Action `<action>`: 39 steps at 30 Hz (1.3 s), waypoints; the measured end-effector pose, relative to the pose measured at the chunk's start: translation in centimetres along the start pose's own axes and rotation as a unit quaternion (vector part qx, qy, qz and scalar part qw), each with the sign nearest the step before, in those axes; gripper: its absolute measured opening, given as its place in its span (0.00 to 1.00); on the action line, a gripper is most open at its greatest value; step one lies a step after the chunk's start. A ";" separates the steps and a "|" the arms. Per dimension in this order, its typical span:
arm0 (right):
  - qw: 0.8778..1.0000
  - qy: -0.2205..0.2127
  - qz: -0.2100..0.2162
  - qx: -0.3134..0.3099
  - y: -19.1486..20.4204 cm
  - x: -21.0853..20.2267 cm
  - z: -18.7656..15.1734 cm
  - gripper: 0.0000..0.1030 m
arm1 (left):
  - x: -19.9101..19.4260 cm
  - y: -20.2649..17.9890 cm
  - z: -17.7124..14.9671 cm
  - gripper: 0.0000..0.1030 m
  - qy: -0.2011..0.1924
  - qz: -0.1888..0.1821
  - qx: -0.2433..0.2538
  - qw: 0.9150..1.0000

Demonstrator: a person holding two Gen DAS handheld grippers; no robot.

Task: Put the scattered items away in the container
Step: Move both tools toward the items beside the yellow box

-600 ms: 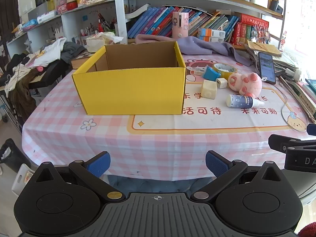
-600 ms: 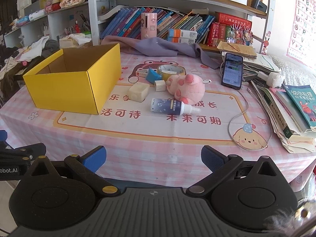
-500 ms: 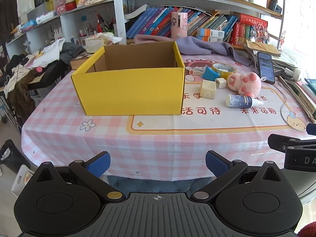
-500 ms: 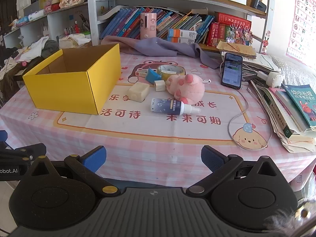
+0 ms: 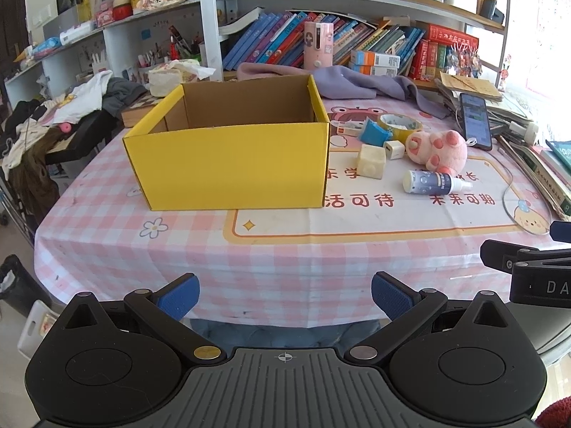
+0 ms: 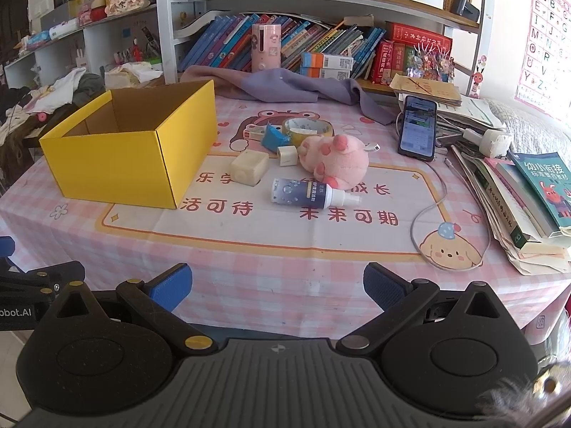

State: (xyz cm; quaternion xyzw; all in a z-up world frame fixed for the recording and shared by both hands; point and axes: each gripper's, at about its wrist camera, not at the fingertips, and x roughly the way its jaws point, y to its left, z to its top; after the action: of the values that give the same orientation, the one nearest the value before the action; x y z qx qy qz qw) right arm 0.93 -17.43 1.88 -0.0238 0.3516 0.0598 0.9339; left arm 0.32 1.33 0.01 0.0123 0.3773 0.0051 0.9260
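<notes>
Presently: worktop (image 6: 285,249), pink check cloth. Box (image 6: 117,164), yellow, empty, at its left. Plush (image 6: 339,164), bottle (image 6: 307,196) lying flat, tape (image 6: 307,128), cream block (image 6: 249,169), white cube (image 6: 287,155), blue wedge (image 6: 273,138): all bunched just right of the box. Left claw (image 5: 283,297) and right claw (image 6: 276,285): released, empty, short of the worktop's edge. Advice: the bottle lies nearest; grip across its body, lift over the wall.

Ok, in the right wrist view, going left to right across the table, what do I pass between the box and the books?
Yellow box → cream block → spray bottle → phone → stacked books.
</notes>
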 end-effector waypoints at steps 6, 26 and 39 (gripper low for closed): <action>1.000 0.000 0.001 -0.001 0.0 0.0 0.0 1.00 | 0.0 0.0 0.2 1.00 -0.003 -0.003 0.003 1.000; 1.000 -0.007 0.003 -0.012 -1.1 0.7 0.1 0.99 | 0.3 0.2 0.7 1.00 -0.027 -0.007 0.015 0.999; 1.000 -0.010 -0.016 -0.019 -2.6 0.3 -0.6 0.99 | 1.0 -1.8 0.6 0.99 -0.016 -0.050 0.037 0.998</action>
State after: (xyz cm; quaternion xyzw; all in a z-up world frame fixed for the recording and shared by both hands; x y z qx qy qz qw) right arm 1.11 -20.04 1.19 -0.0461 0.3409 0.0521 0.9375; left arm 1.41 -0.49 -0.31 0.0272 0.3628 -0.0556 0.9298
